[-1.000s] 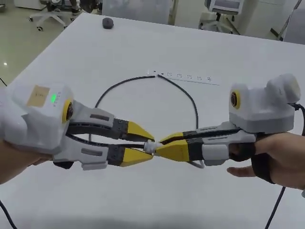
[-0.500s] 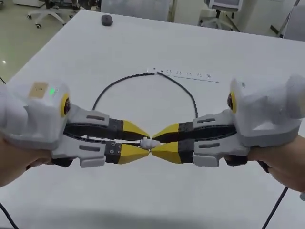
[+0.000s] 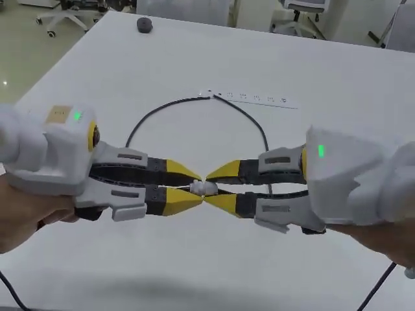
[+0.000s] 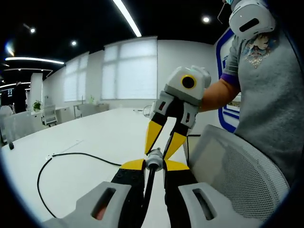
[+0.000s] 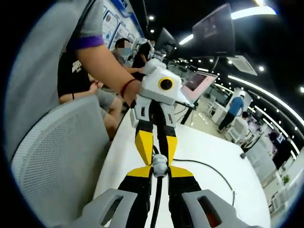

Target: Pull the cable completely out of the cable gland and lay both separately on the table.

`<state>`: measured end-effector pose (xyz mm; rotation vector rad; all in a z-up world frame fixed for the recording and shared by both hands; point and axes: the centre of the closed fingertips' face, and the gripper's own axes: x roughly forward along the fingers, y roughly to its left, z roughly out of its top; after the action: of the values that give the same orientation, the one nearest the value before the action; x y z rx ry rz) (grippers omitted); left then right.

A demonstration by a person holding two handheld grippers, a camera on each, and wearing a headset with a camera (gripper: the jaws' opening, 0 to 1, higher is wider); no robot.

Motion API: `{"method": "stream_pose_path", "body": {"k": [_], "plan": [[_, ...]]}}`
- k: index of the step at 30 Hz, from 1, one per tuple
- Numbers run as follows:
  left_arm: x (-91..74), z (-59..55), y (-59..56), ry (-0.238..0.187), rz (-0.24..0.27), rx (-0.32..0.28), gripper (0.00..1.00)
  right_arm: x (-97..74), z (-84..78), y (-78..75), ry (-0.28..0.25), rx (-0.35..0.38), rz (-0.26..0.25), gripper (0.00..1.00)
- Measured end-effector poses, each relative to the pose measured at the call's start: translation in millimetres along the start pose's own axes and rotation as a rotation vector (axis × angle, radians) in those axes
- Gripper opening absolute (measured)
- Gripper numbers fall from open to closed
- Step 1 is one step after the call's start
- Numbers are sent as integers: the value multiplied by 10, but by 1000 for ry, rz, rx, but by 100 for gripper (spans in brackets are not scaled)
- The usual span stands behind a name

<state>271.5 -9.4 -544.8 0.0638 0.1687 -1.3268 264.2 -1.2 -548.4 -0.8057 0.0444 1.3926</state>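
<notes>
- Gland (image 3: 204, 188): small, white, held over the table (image 3: 305, 65) near the front middle, caught between the two sets of yellow tips.
- Cable (image 3: 262, 139): black, still through the gland. From the gland it loops away across the table in a wide arc and comes back round on the left side.
- Left gripper (image 3: 198, 188): comes in from the left, level, tips closed in and pinching the gland. In the left gripper view the gland (image 4: 153, 161) sits between the tips, with a black line running back between the jaws.
- Right gripper (image 3: 211, 188): comes in from the right, nose to nose with the left, tips pinched in on the gland's other end. In the right gripper view the cable runs back between its jaws.
- White strip (image 3: 256, 102): flat on the table at the far top of the loop, touching or just beside the cable.
- Small dark object (image 3: 144, 24): far corner of the table, well apart.
</notes>
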Motion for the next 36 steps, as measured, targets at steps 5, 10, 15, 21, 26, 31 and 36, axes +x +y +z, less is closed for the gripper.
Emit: {"method": "stream_pose_path", "body": {"k": [5, 10, 15, 21, 26, 31, 36], "plan": [[10, -21, 10, 5, 11, -24, 15, 21, -27, 27, 43, -101, -26, 7], [4, -36, 2, 12, 13, 4, 15, 22, -40, 19, 21, -24, 0, 7], [-1, -35, -5, 16, 13, 12, 15, -29, -12, -17, -44, 157, 20, 11], [-43, -12, -23, 13, 9, 61, 15, -140, 16, -93, -174, 562, 80, 24], [-32, 13, -99, 14, -20, 118, 15, -143, 3, -49, -275, 897, 200, 23], [1, -15, -187, 38, -48, 163, 15, -157, -17, -87, -332, 1030, 222, 21], [10, 0, -211, 36, -56, 190, 15, -109, -79, -31, -313, 1162, 265, 8]]}}
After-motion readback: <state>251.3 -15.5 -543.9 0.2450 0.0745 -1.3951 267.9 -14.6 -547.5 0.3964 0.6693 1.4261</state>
